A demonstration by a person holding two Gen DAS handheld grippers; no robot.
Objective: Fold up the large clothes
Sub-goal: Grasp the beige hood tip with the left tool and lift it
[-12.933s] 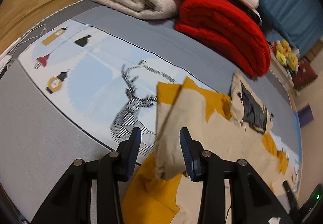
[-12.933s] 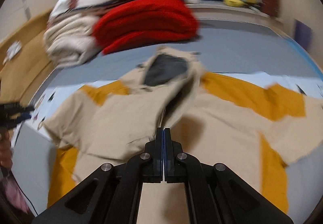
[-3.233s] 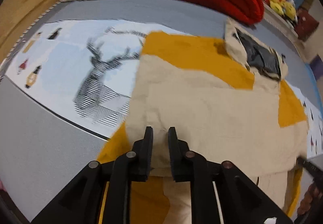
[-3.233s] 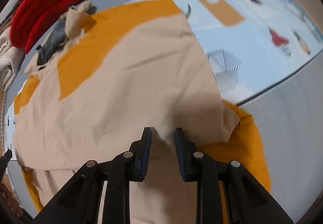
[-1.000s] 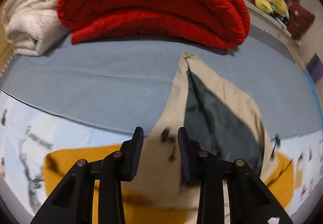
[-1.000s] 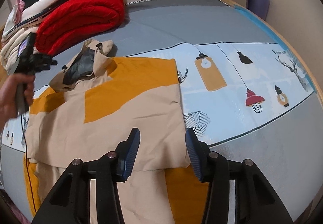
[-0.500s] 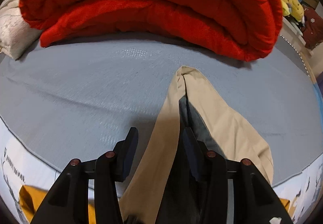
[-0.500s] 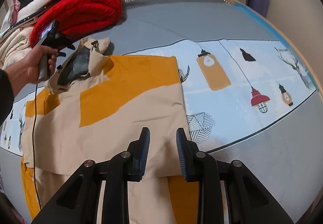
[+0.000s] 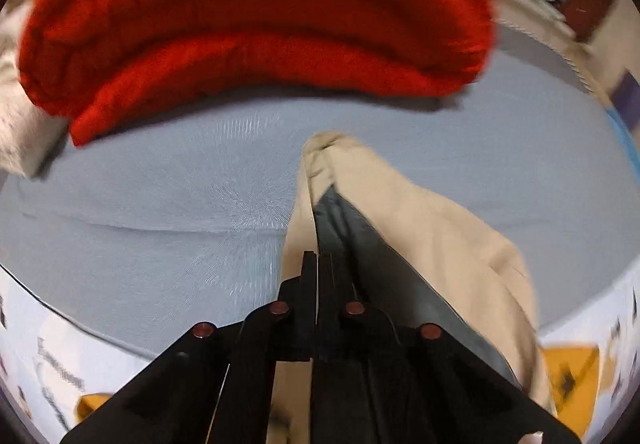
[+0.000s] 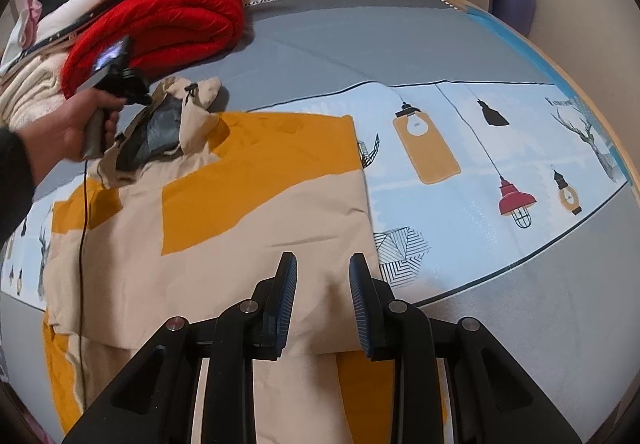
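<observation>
left hand stretched out to the hood near the red blanket, left gripper angled down, jaws just snapped together on the hood's edge; half a second back they straddled it, spread. right gripper over the hoodie hem on the bed, jaws apart, gripping nothing, narrower than a second ago.
</observation>
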